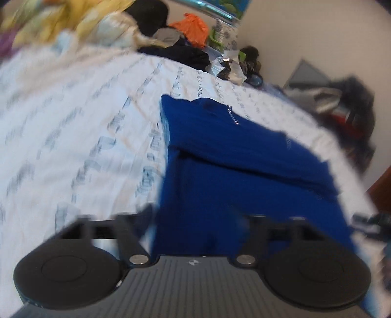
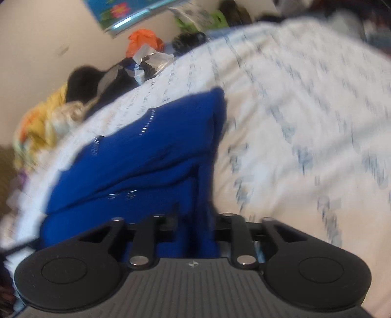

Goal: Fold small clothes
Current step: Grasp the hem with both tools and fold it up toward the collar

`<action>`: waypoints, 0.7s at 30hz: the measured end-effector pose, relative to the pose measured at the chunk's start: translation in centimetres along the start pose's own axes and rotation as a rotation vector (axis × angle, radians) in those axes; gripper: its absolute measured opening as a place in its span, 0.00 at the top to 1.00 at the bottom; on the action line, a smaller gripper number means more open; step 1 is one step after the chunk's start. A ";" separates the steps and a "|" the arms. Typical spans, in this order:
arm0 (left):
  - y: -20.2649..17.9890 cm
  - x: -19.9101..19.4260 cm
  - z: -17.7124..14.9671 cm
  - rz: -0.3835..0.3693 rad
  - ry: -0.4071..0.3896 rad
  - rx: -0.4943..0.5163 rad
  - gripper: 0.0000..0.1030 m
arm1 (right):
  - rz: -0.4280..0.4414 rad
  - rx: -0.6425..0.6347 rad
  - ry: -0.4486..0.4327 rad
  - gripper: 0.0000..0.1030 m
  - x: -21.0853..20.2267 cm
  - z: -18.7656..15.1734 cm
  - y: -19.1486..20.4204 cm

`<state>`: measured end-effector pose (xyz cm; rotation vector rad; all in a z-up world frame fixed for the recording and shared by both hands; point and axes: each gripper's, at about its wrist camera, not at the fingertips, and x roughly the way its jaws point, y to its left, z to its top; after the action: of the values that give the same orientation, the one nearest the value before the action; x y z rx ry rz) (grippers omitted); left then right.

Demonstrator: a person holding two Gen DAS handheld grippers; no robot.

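Observation:
A royal-blue garment (image 1: 232, 159) lies folded on a white bedsheet with faint blue lettering (image 1: 73, 122). In the left wrist view, my left gripper (image 1: 198, 217) straddles the garment's near end. Its jaws stand wide and the cloth lies loose between them. In the right wrist view, the same blue garment (image 2: 146, 159) runs away to the upper left over the sheet (image 2: 305, 122). My right gripper (image 2: 196, 220) has a bunched ridge of that cloth filling the gap between its fingers and touching both. Both views are blurred.
Clutter lines the far side of the bed: an orange bag (image 1: 190, 27), a yellow cloth (image 1: 61, 19), dark clothes (image 1: 185, 52) and crumpled plastic (image 1: 227, 66). More dark clothing (image 1: 347, 105) is heaped by the wall at right. Bare sheet spreads around the garment.

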<state>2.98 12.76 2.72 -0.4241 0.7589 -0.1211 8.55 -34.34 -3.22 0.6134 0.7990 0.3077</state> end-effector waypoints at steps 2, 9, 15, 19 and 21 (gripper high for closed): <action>1.5 -1.2 -1.6 -0.093 0.043 -0.120 0.20 | 0.077 0.058 0.018 0.17 -2.0 -1.6 -1.5; -0.7 0.1 -3.2 0.065 0.043 -0.014 0.96 | 0.029 0.002 0.137 0.93 -1.1 -2.9 -0.4; 0.4 -1.6 -4.2 0.121 0.016 0.084 0.95 | -0.018 -0.021 0.060 0.98 -3.2 -3.0 -2.6; 1.4 -3.3 -5.3 0.037 0.033 0.017 0.87 | 0.034 0.067 0.066 0.95 -4.3 -4.8 -3.4; 1.8 -4.8 -6.4 -0.028 0.051 -0.040 0.54 | 0.036 0.139 0.110 0.89 -5.4 -5.5 -3.2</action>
<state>-4.96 13.56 0.88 -0.4714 0.8064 -0.1440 1.00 -37.32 -5.07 0.7467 0.9209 0.3228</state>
